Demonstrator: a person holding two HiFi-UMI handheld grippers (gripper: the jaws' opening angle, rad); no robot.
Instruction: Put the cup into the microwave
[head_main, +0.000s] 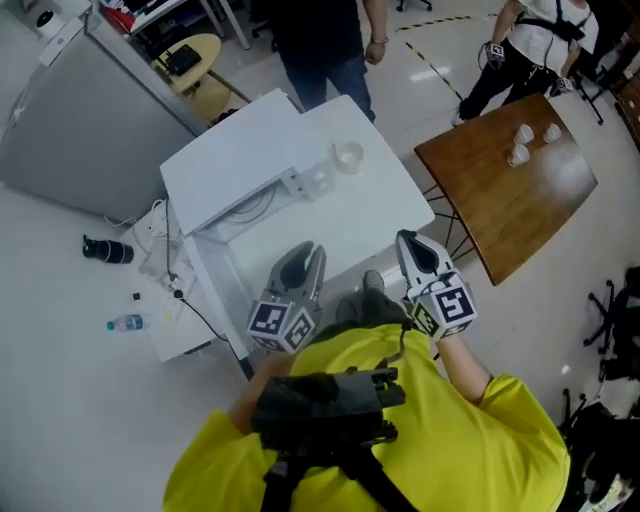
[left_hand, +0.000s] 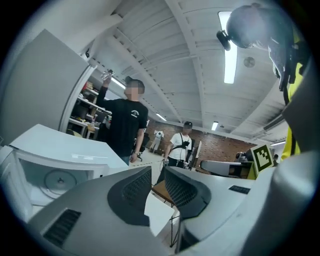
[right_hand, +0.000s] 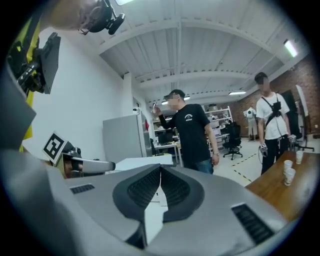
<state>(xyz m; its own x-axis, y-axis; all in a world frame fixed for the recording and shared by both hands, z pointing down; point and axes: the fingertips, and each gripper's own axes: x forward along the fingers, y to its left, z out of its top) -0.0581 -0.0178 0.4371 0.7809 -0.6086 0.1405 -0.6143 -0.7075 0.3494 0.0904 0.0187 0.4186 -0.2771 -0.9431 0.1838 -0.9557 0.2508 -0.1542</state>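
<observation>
A clear cup (head_main: 347, 156) stands on the white table (head_main: 380, 215), just right of the white microwave (head_main: 235, 165). In the left gripper view the microwave (left_hand: 55, 155) shows its cavity and turntable (left_hand: 57, 179). Both grippers hover side by side over the table's near edge, well short of the cup. My left gripper (head_main: 305, 252) (left_hand: 157, 170) has a narrow gap between its tips and nothing in it. My right gripper (head_main: 407, 240) (right_hand: 160, 168) is shut and empty. Neither gripper view shows the cup.
A brown wooden table (head_main: 505, 195) with three paper cups (head_main: 520, 145) stands to the right. Two people (head_main: 325, 45) stand beyond the tables. A grey cabinet (head_main: 80, 120) is at far left; a bottle (head_main: 125, 323) and cables lie on the floor.
</observation>
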